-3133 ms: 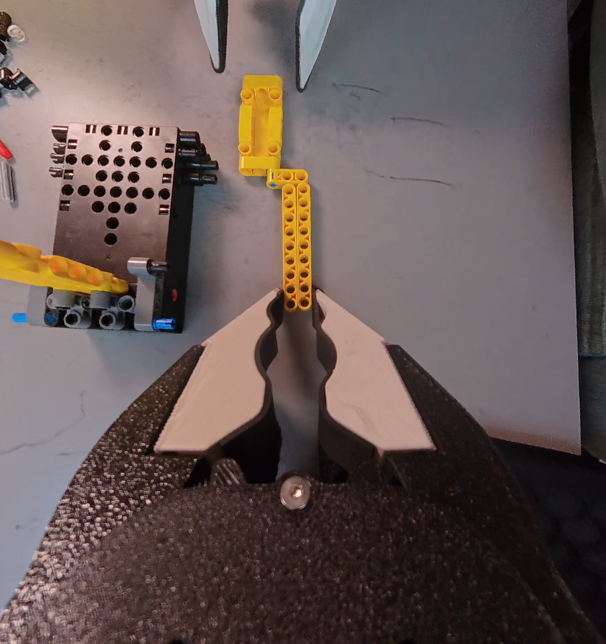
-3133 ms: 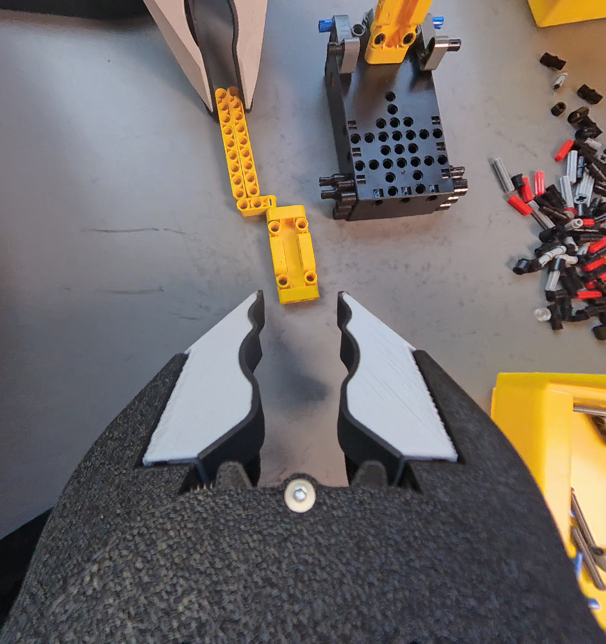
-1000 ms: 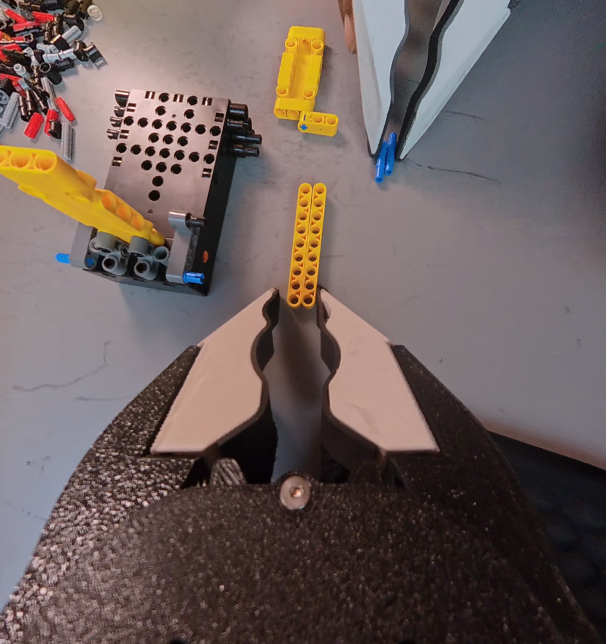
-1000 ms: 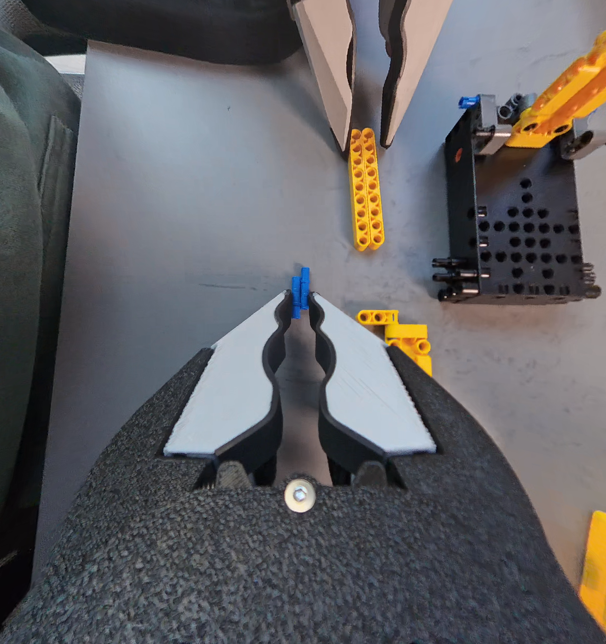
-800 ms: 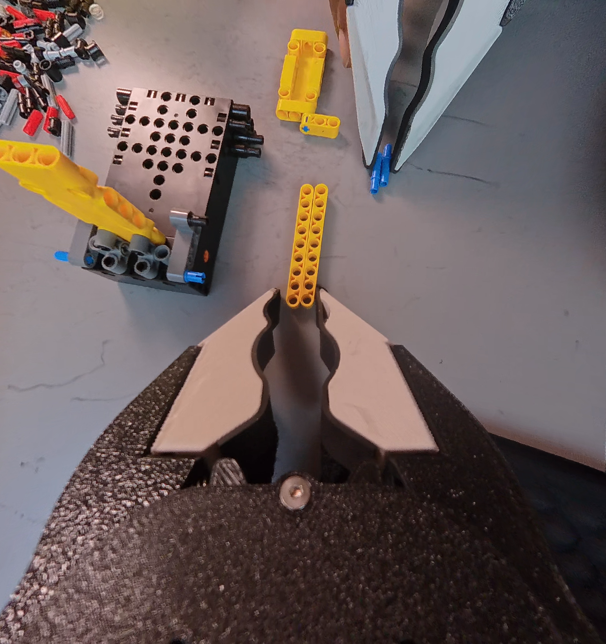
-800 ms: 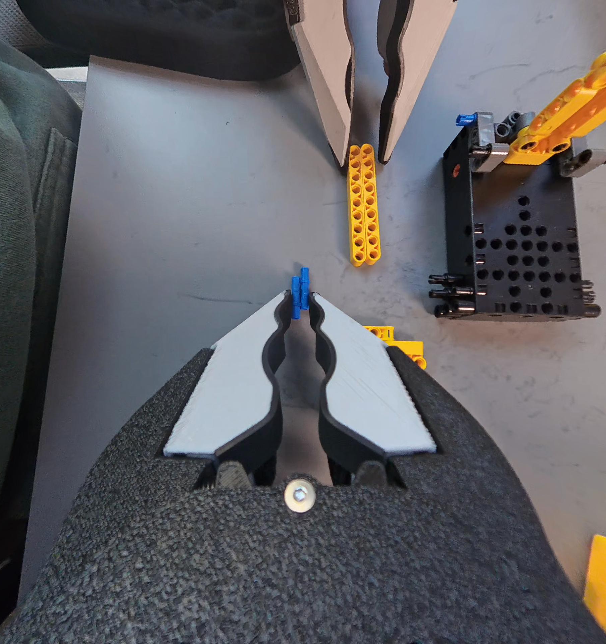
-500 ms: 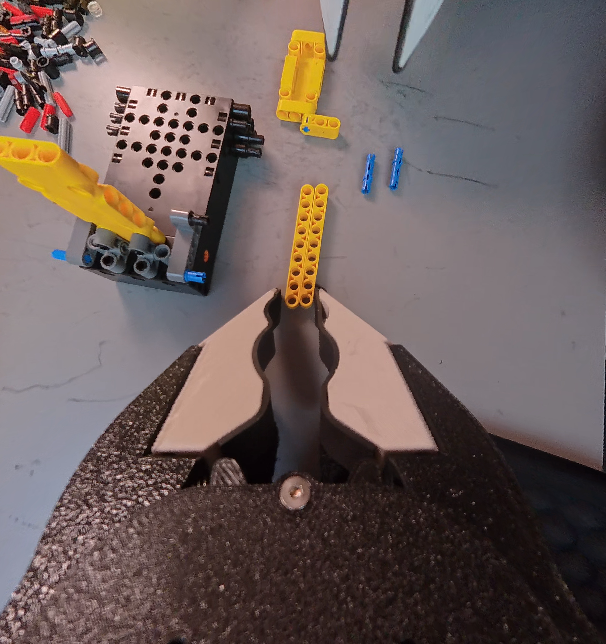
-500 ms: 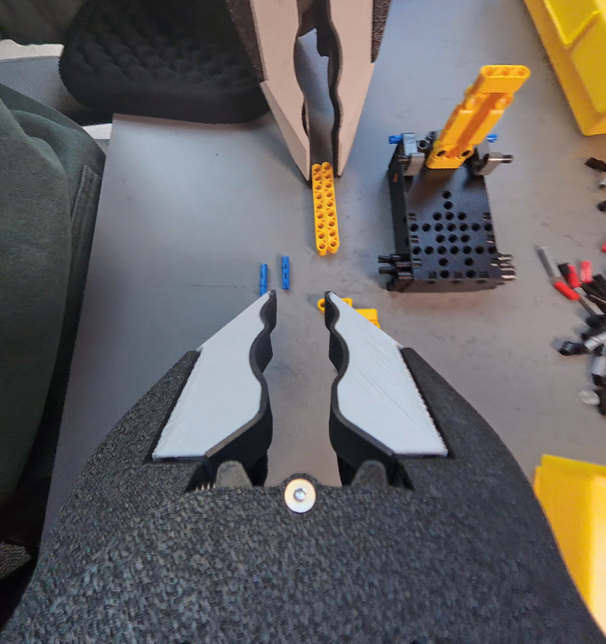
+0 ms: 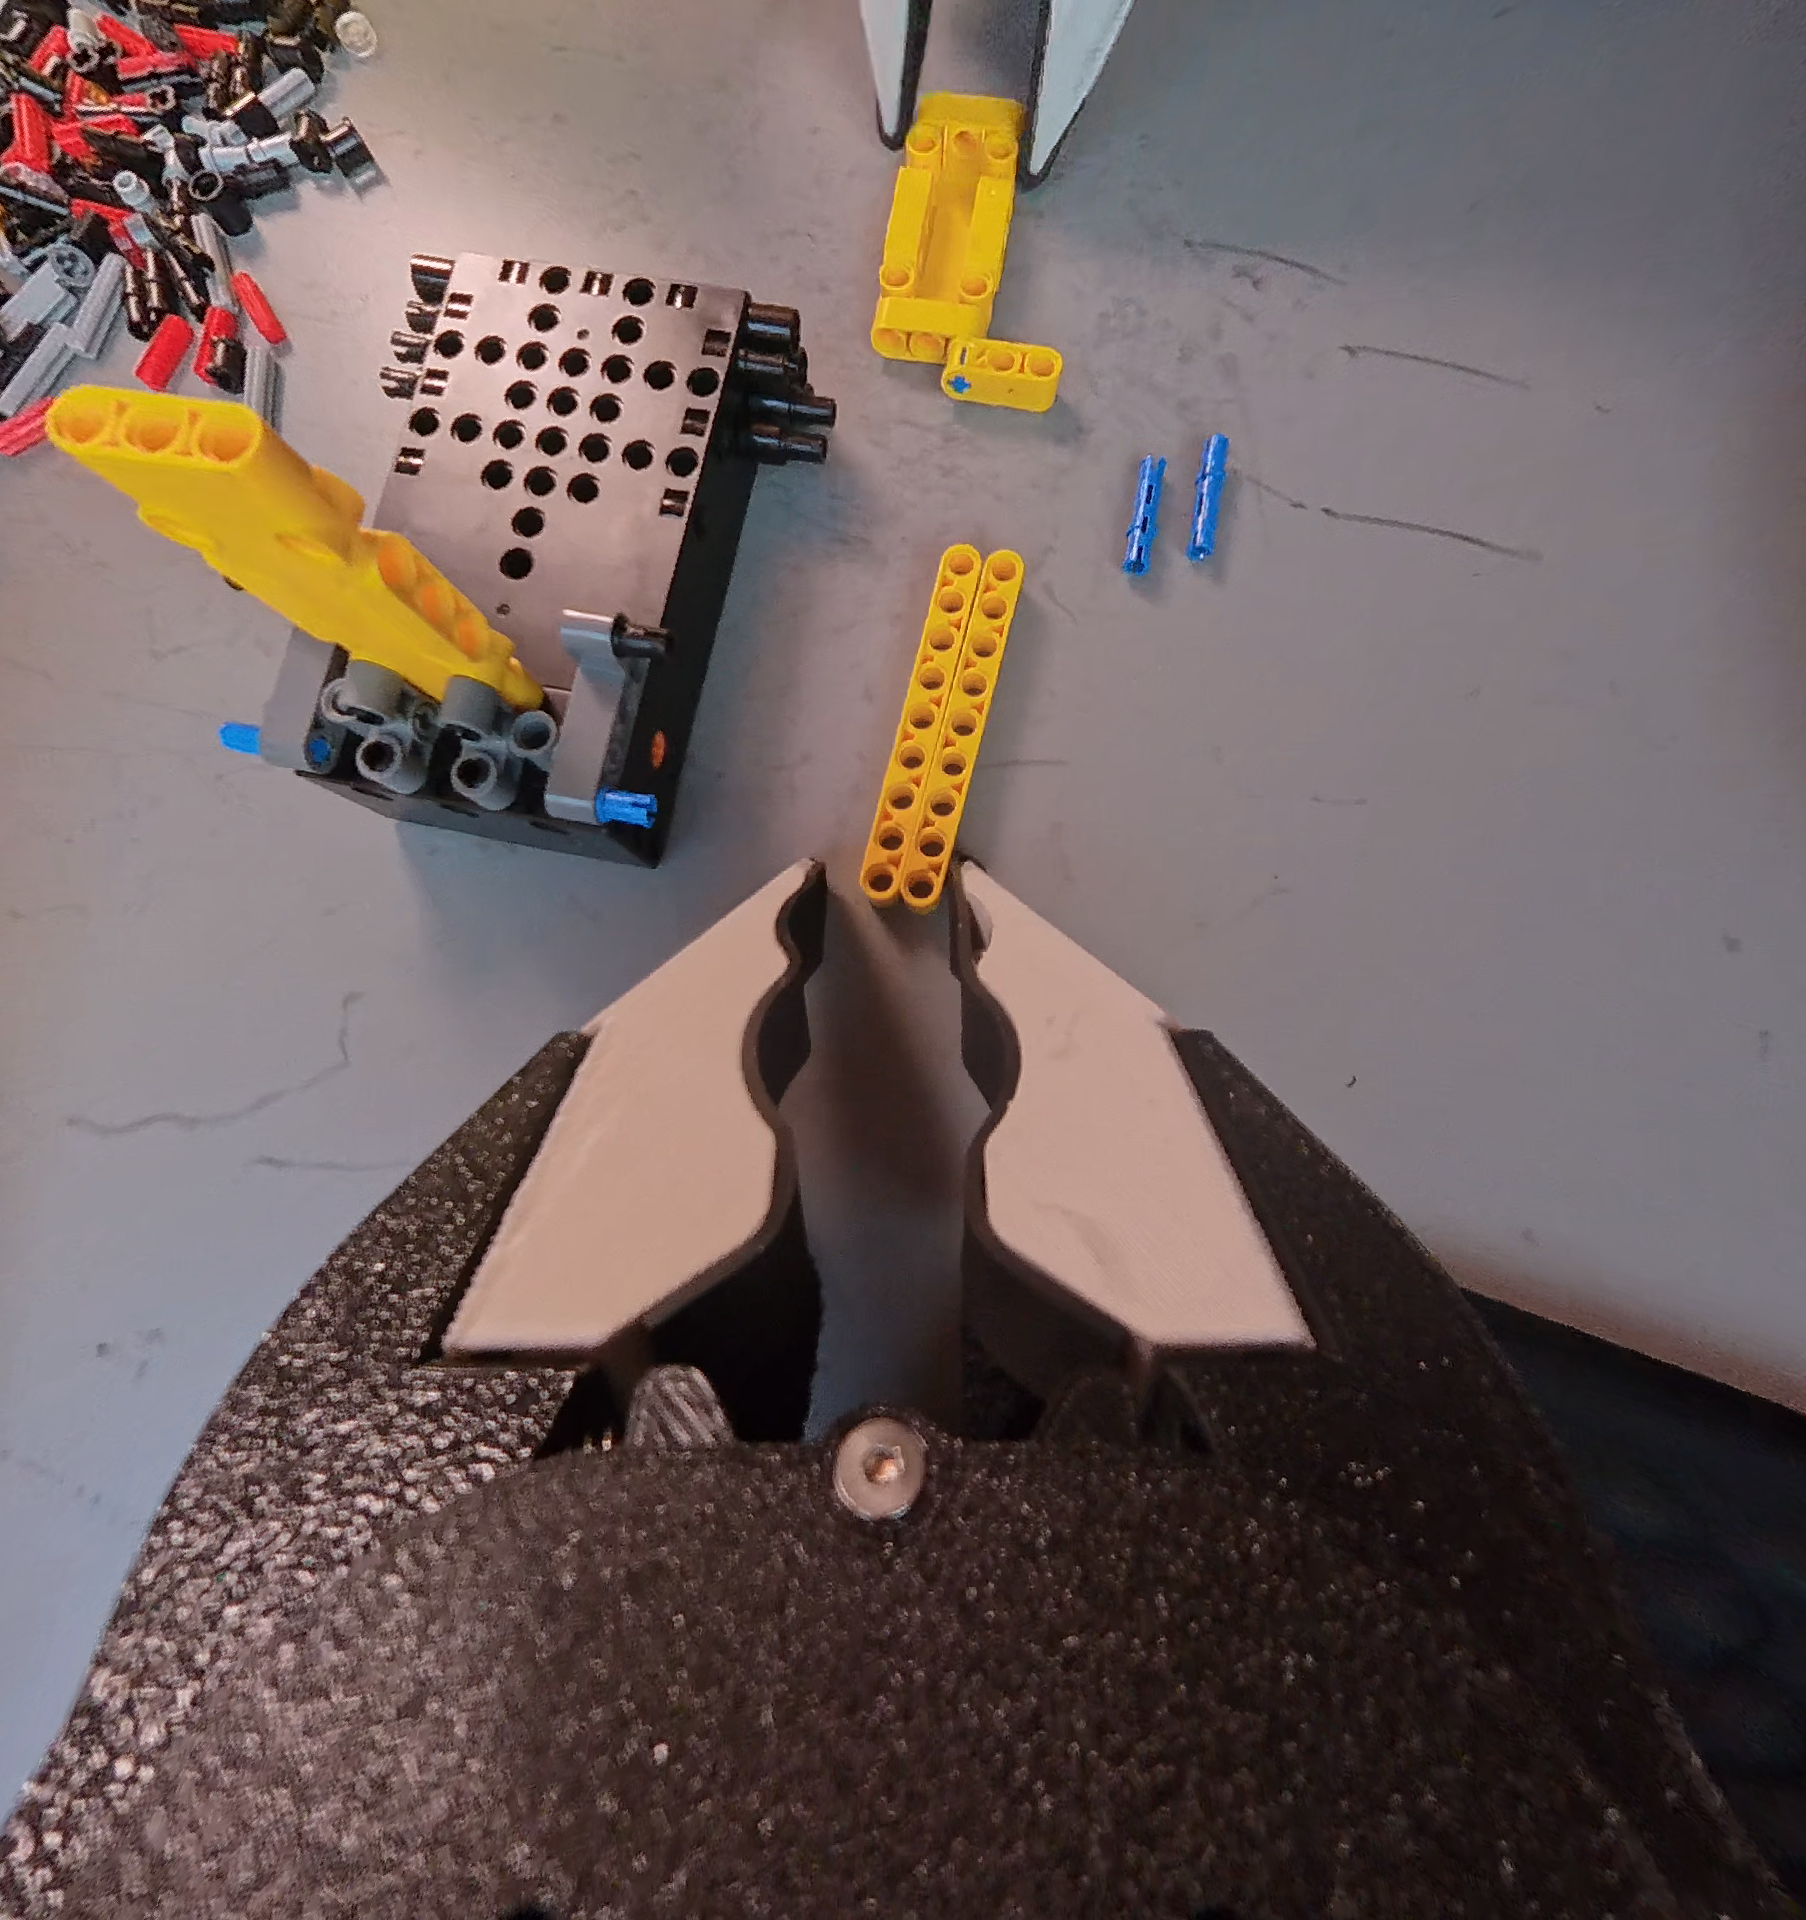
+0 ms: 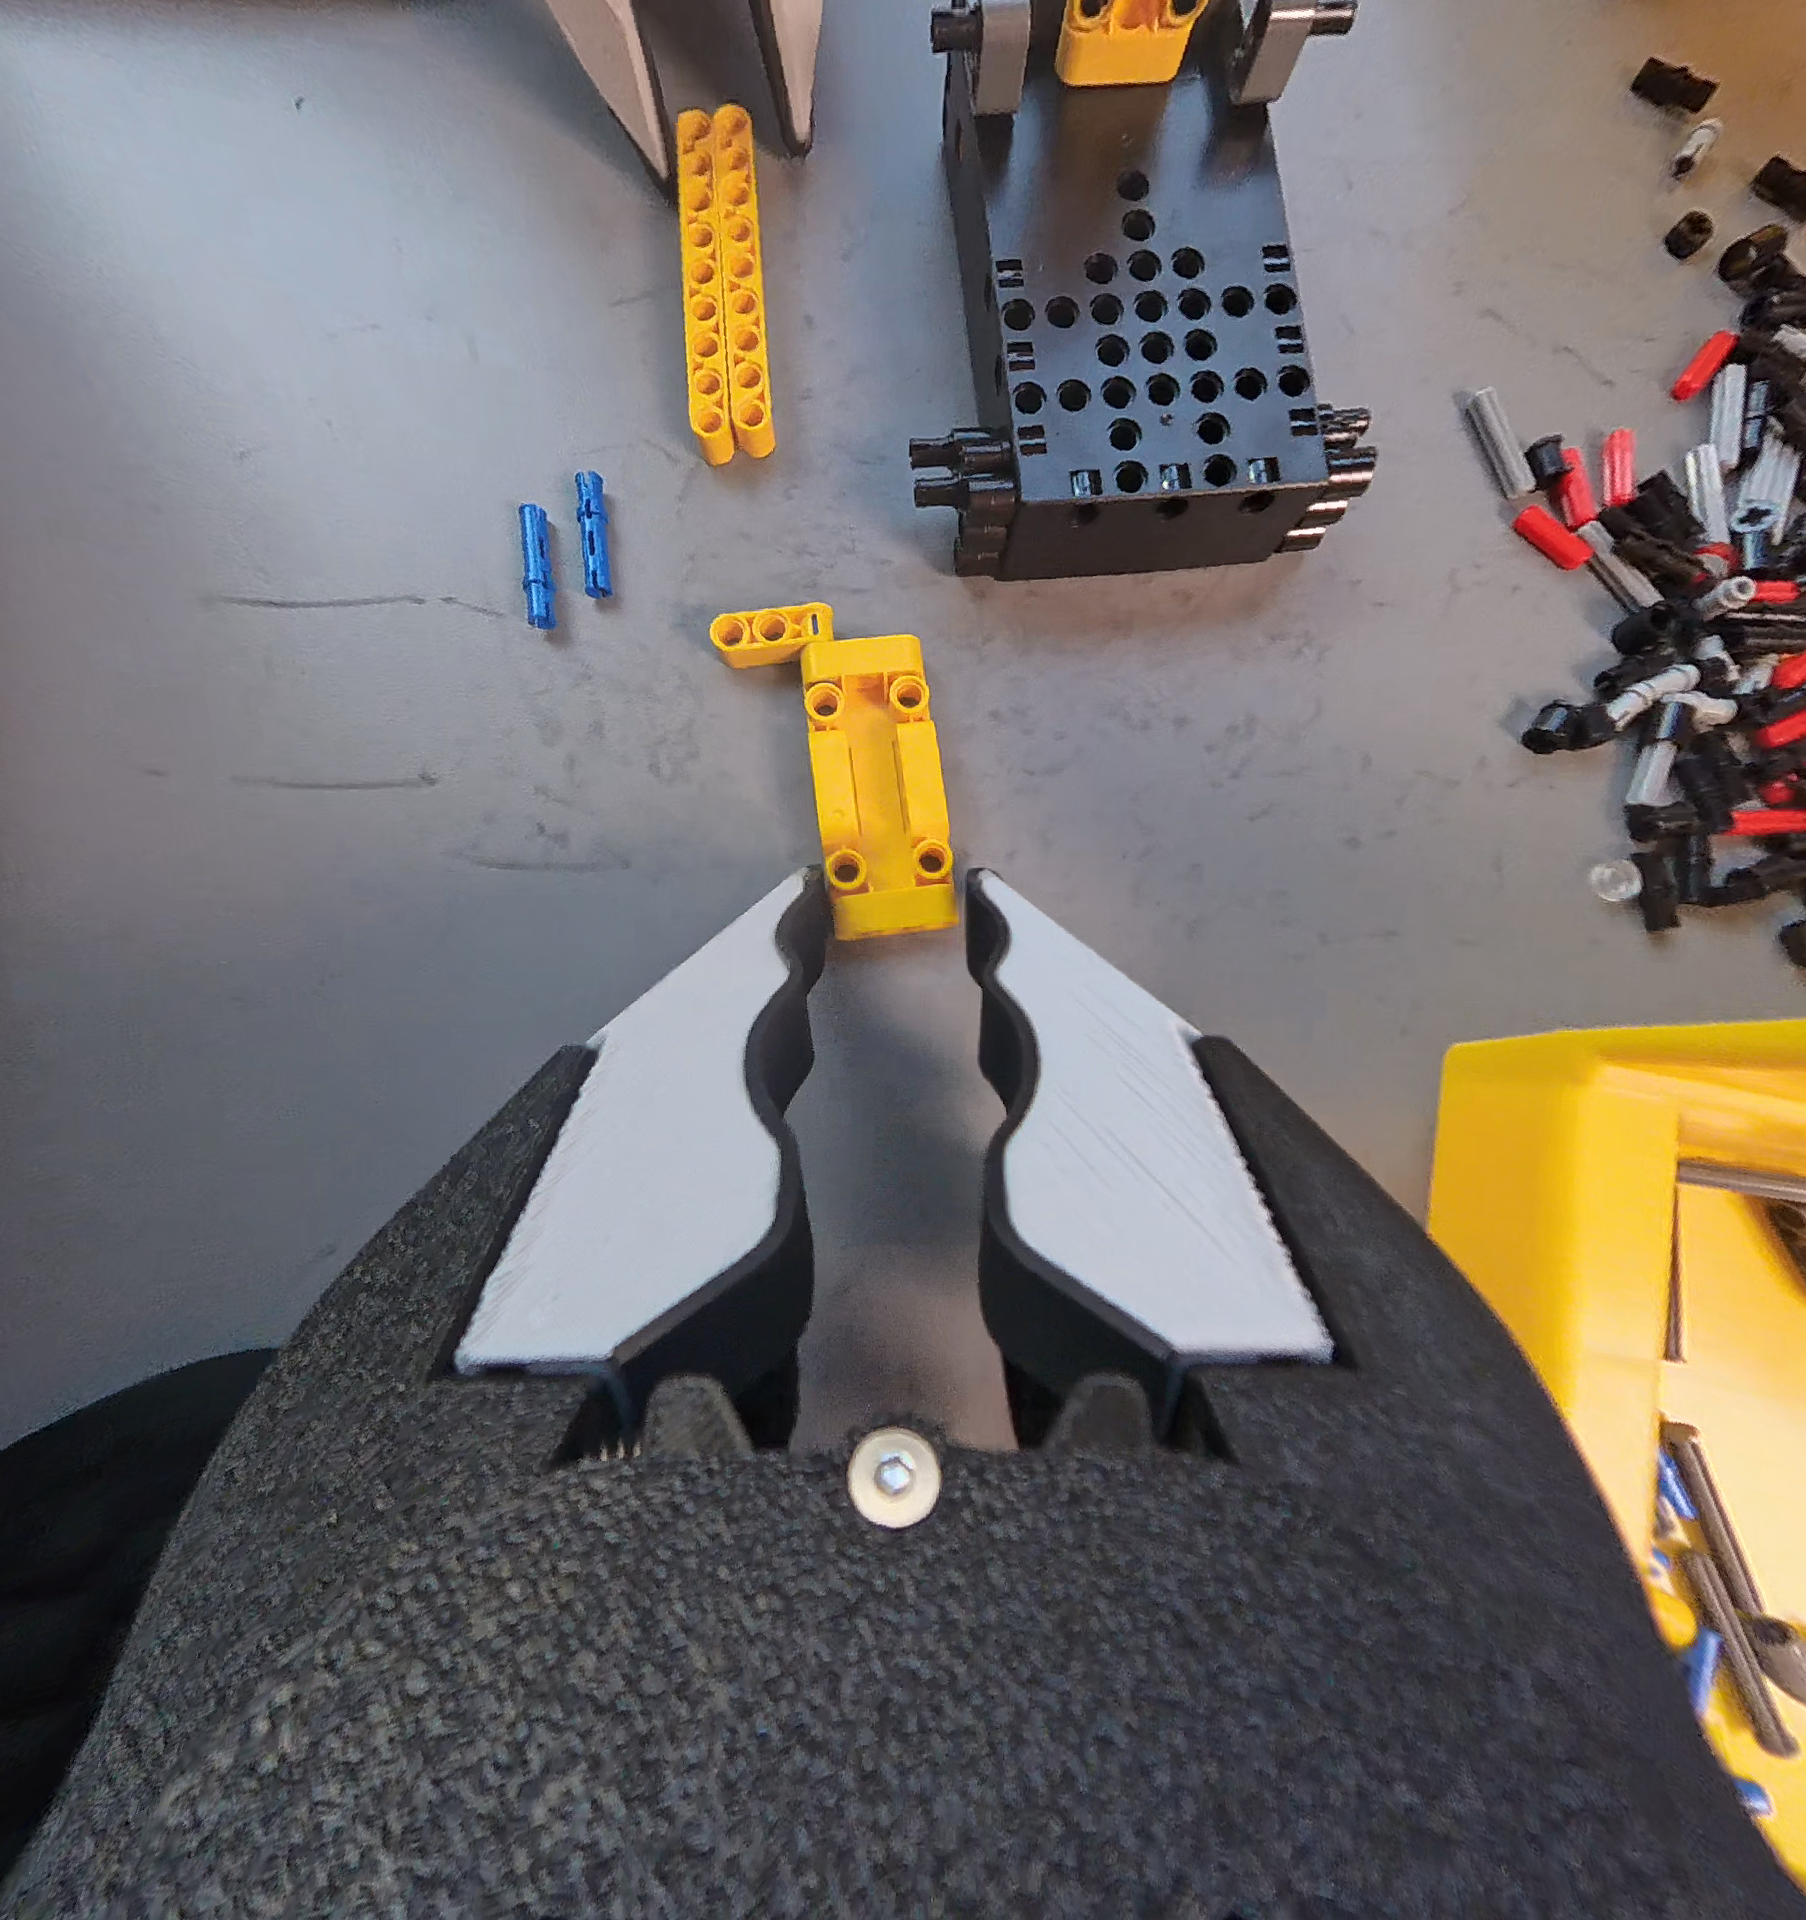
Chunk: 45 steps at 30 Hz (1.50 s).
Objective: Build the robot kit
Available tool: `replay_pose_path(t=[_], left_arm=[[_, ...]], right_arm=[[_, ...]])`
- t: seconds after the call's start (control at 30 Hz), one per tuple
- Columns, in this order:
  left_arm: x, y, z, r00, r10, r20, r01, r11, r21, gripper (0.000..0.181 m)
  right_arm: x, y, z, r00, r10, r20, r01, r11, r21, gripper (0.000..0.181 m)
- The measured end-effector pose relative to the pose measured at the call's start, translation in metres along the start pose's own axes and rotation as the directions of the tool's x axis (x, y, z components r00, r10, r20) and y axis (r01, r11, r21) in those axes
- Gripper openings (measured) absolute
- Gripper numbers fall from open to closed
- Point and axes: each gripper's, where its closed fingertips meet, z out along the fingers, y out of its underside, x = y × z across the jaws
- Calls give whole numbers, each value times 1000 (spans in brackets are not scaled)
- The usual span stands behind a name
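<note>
the left gripper (image 9: 888, 883) points forward over the surface and angles down toward it, its two grey fingers (image 9: 670, 1122) tapering to narrow tips with a clear gap between them, so the jaws stand parted. the black textured body fills the lower part of the left wrist view, with a silver screw at its centre. the right gripper (image 10: 897, 896) sits in a like pose, pale fingers (image 10: 1117, 1153) spread a little wider, black wavy inner edges facing each other. each gripper's tips show at the top of the other's view, so the two point toward one another: the right (image 9: 966, 156), the left (image 10: 727, 135).
</note>
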Motion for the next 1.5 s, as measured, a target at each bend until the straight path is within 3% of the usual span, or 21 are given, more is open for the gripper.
replay_pose_path(t=[0.47,1.5], left_arm=[[-6,14,-14,998,-60,27,60,998,2,21],[-1,5,-8,998,-46,34,47,999,-27,8]], right_arm=[[-26,-22,17,993,-111,38,111,994,22,24],[-23,-27,22,998,-65,-13,65,997,39,24]])
